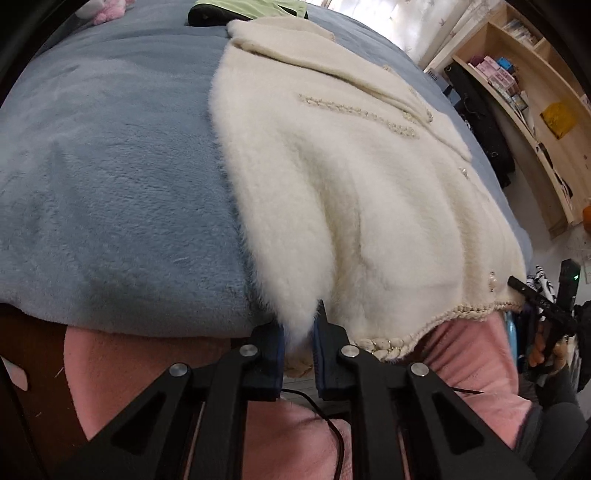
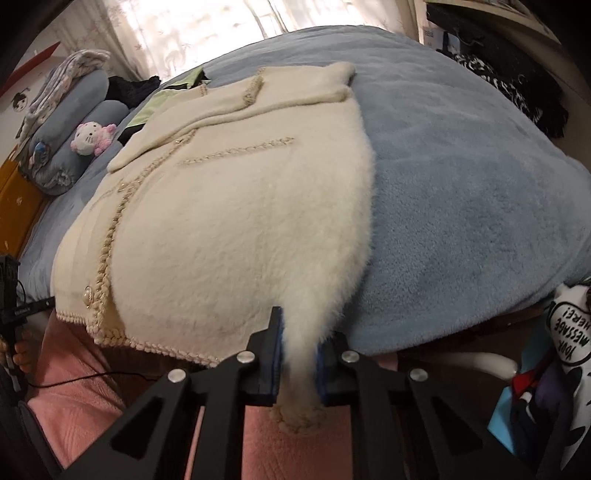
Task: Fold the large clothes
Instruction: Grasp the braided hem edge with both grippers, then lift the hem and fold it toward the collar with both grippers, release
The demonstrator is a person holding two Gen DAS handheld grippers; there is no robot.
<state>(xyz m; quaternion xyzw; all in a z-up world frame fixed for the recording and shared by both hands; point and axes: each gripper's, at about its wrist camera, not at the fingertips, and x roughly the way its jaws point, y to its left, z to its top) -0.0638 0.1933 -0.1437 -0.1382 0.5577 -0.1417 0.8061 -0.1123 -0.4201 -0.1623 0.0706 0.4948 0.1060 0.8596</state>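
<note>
Left wrist view. A blue plush blanket (image 1: pixel 110 192) is seen covering the bed across the left and centre of the field. A cream fleece jacket (image 1: pixel 332 184) is laid flat upon it, right of centre, with its collar at the far end and its braided hem (image 1: pixel 384 349) hanging over the near edge of the bed. The left gripper (image 1: pixel 299 347) is shown at the near edge with its blue-padded fingers (image 1: pixel 327 332) pressed together on the left near corner of the jacket; a tuft of fleece is pinched between them. At the far end a green and black garment (image 1: pixel 251 9) is partly visible. On the far right a wooden shelf unit (image 1: pixel 524 92) holding boxes is seen, and at the near right the other hand-held gripper appears beside the hem.

Right wrist view. At the far left, rolled blue bedding (image 2: pixel 74 122) and a pink and white plush toy (image 2: pixel 92 138) are lying near the head of the bed. The jacket (image 2: pixel 229 221) occupies the centre, with a braided front placket (image 2: pixel 110 236) and a pearl button (image 2: pixel 87 294) on its left side. The right gripper (image 2: pixel 299 354) is closed on the right near corner of the jacket, which is drawn off the bed edge into a narrow bunch between the pads (image 2: pixel 279 347). The blanket (image 2: pixel 461 203) lies bare to the right. A printed white fabric item (image 2: pixel 569 332) is visible at the near right.
</note>
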